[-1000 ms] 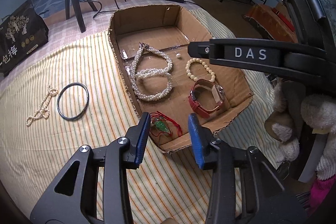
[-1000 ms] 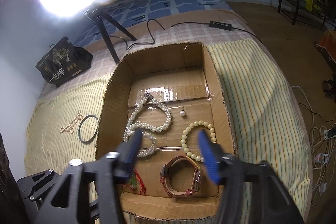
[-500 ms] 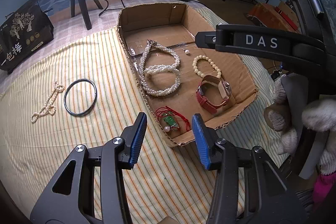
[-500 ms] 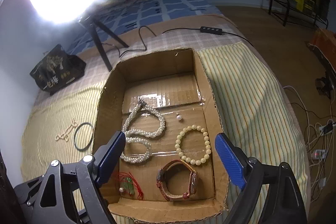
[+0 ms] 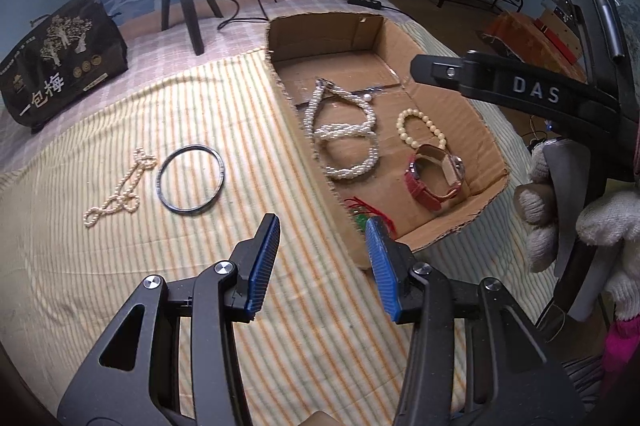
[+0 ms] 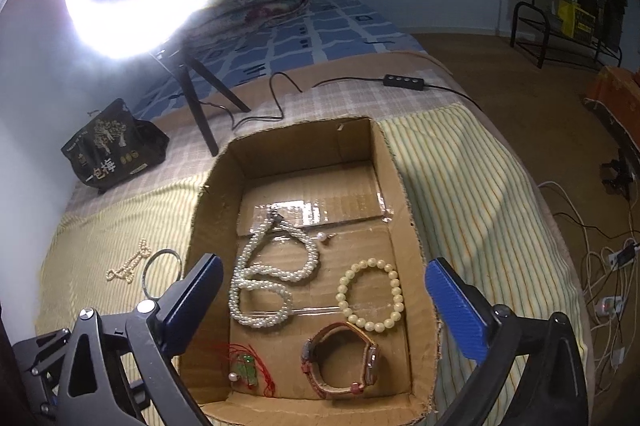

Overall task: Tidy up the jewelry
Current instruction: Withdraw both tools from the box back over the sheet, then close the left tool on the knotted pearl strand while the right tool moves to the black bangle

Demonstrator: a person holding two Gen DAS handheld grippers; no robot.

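At the left of the left wrist view, a small pearl chain [image 5: 120, 188] and a dark ring [image 5: 190, 179] lie on the striped bed cover [image 5: 100, 266], just beside each other. The left gripper [image 5: 322, 264] hovers at lower centre, jaws released and empty. Right of centre, the cardboard box [image 6: 416, 266] holds a pearl necklace [image 6: 268, 276], a bead bracelet [image 6: 370, 294], a red watch [image 6: 344, 364] and a green pendant [image 6: 246, 372]. The right gripper [image 6: 320, 306] stands spread wide over the box.

Cardboard box [image 6: 416, 242] stood open-topped; far half of floor bare toward 12 o'clock. Near half crowded: twisted pearl necklace [image 6: 272, 278] at 11, cream bead bracelet [image 6: 370, 294] at 1, red watch [image 6: 340, 362] nearest. Outside box at 9, thin pearl strand [image 5: 118, 188] lay just beside black bangle [image 5: 190, 179]; striped cloth [image 5: 100, 266] nearer lay bare. Tripod legs [image 5: 188, 2] blocked far left.
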